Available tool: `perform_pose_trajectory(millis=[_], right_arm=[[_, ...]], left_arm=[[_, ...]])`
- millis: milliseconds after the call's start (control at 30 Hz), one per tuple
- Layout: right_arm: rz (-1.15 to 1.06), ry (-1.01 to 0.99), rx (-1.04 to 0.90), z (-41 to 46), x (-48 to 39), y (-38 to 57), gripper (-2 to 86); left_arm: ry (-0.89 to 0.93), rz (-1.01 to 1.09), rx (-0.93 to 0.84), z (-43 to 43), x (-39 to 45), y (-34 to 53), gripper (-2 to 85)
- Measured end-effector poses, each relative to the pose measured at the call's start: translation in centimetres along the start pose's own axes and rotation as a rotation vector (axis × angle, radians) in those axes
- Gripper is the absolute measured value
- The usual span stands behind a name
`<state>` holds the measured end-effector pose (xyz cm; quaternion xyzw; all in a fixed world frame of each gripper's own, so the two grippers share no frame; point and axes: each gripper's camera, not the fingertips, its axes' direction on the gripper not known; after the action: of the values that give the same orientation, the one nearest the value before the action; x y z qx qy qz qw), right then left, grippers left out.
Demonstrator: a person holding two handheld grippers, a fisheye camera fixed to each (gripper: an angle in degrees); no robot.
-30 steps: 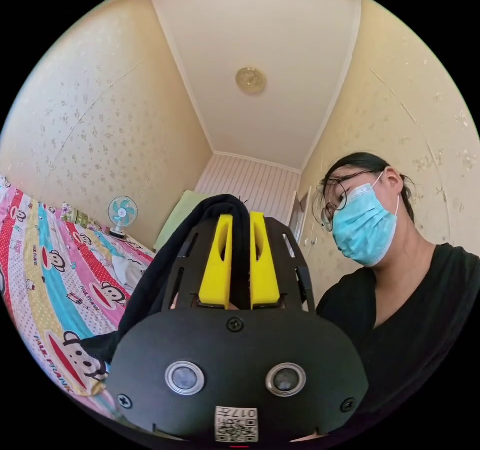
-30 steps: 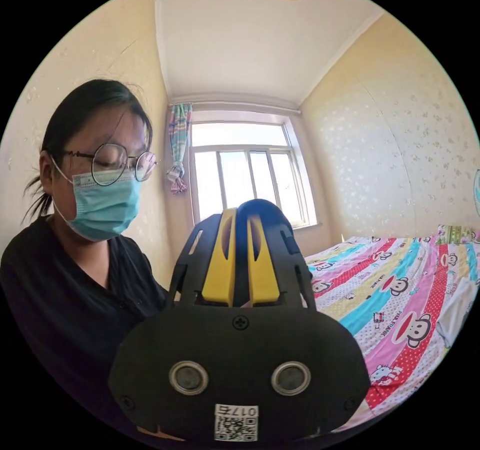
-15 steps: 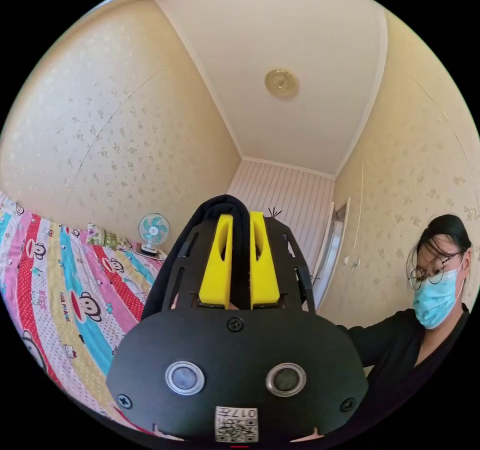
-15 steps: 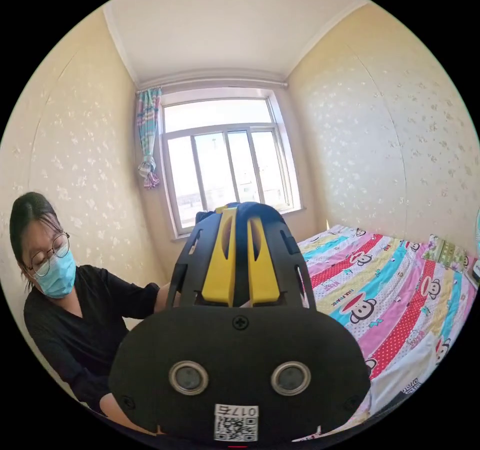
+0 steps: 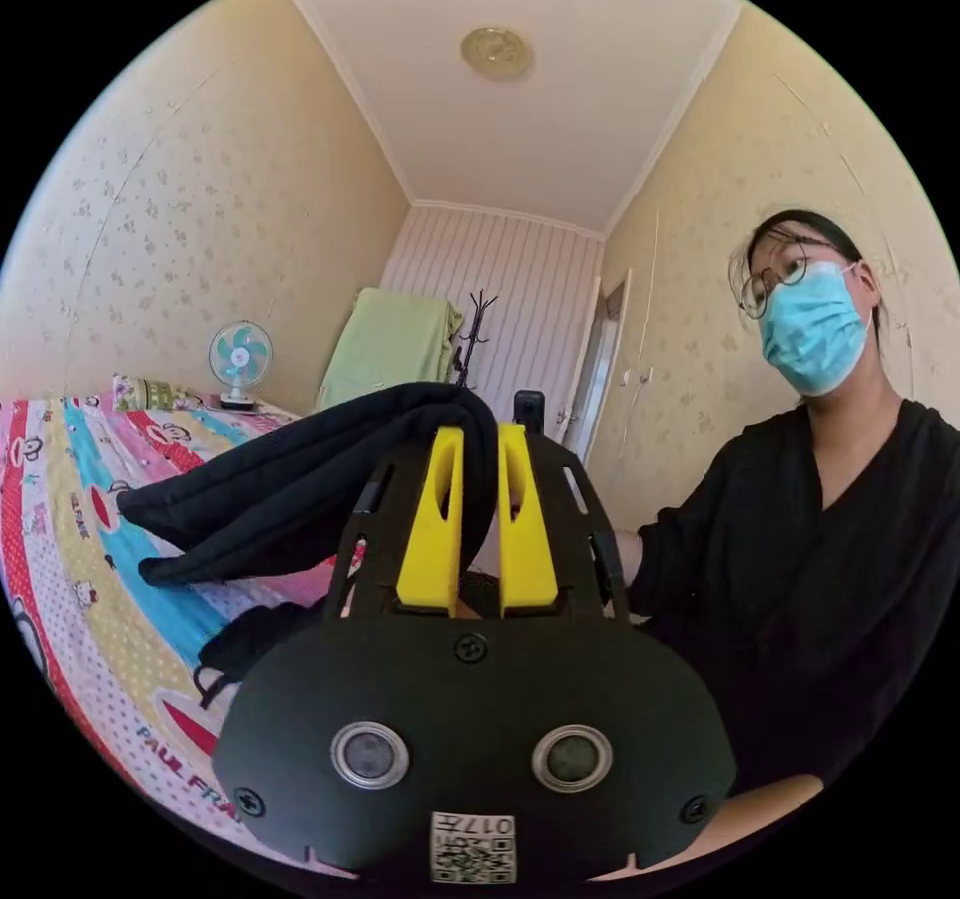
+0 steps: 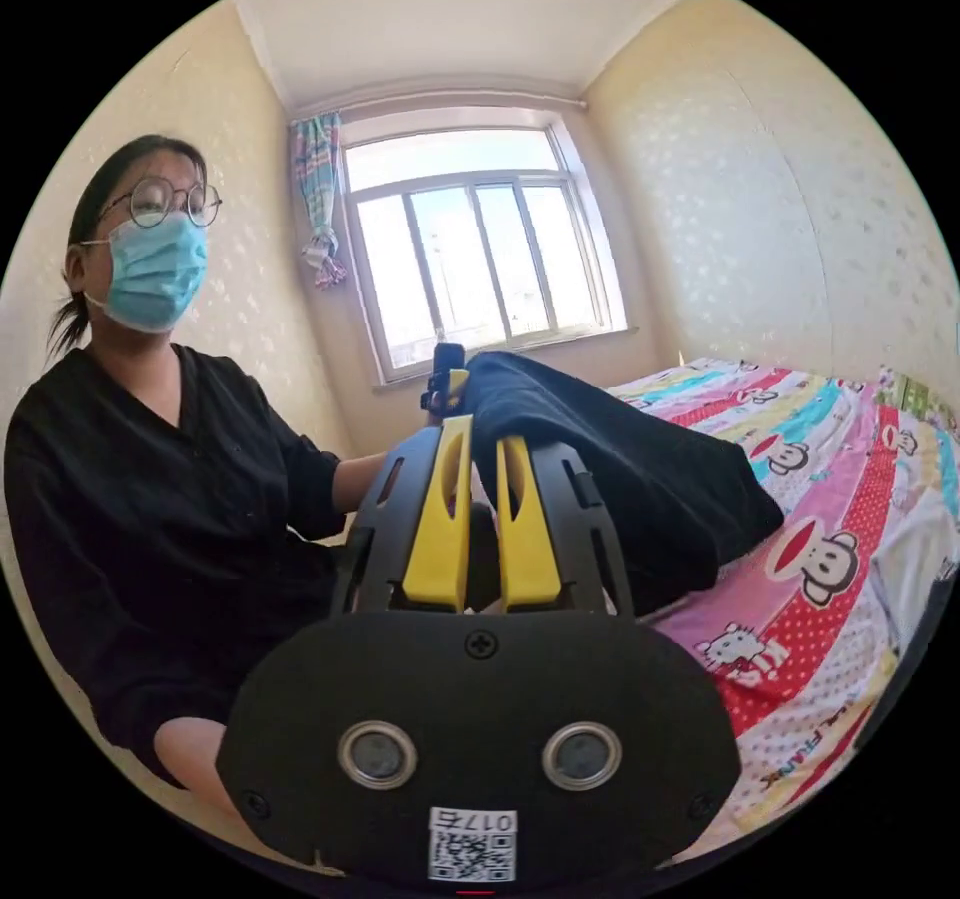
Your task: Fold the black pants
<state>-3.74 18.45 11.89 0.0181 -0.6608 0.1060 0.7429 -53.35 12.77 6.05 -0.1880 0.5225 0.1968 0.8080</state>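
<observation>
Above a cartoon-print bedspread point(image 5: 70, 579), the left gripper point(image 5: 478, 439) and right gripper point(image 6: 483, 429) each clamped the black pants point(image 5: 290, 484) (cloth draping bedward).

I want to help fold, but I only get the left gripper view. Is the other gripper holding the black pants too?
Observer: Yes. In the right gripper view, the right gripper has both yellow jaws closed on the black pants.
Operator: Where does the cloth go from there?
Observer: It drapes away from the jaws and its far end comes down on the monkey-print bed sheet.
Operator: What's behind it on that side?
Observer: A bright window, with a colourful tied-up curtain beside it.
</observation>
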Motion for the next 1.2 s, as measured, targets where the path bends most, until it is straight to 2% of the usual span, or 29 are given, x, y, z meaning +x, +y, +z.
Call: perform_pose_trajectory(millis=[167, 267, 367, 433, 533, 600, 800, 900, 967, 1033, 1200], right_arm=[[0.049, -0.067, 0.014, 1.8, -3.3, 8.1, 2.0], [0.086, -0.140, -0.027, 2.8, -2.9, 8.7, 1.7], [0.061, -0.130, -0.055, 3.5, -3.0, 8.5, 1.6], [0.072, -0.148, -0.031, 3.2, -2.5, 8.4, 1.5], [0.079, -0.156, -0.031, 2.8, -2.0, 8.3, 1.6], [0.077, -0.158, -0.033, 2.6, -1.8, 8.5, 1.6], [0.120, -0.182, 0.030, 1.3, -0.5, 8.0, 1.5], [0.115, -0.161, 0.032, 0.2, -0.6, 6.9, 1.4], [0.111, -0.168, 0.049, -0.8, -0.3, 6.2, 1.5], [0.146, -0.143, 0.075, -1.3, 0.7, 5.7, 1.6], [0.172, -0.226, 0.099, -0.5, 4.8, 3.6, 1.8]], left_arm=[[0.132, -0.110, -0.057, 1.1, 2.8, 10.0, 6.1], [0.096, -0.166, -0.102, -0.3, 4.3, 12.0, 7.4], [-0.023, -0.170, -0.123, -3.3, 5.0, 13.1, 5.6], [-0.079, -0.211, -0.076, -6.1, 4.7, 13.5, 0.4], [-0.192, -0.206, 0.092, -9.6, 3.9, 11.9, -0.7], [-0.245, -0.181, 0.129, -10.0, 2.5, 9.1, -0.8], [-0.386, -0.009, -0.067, -1.4, -4.9, -1.2, -0.9], [-0.357, -0.120, -0.142, 3.9, -11.7, -0.6, -0.7], [-0.213, -0.153, -0.317, 8.2, -15.1, 1.6, -0.7], [-0.062, -0.175, -0.737, 15.8, -17.0, 6.7, -0.7], [-0.095, -0.105, -0.633, 15.1, -15.6, 9.6, -0.8]])
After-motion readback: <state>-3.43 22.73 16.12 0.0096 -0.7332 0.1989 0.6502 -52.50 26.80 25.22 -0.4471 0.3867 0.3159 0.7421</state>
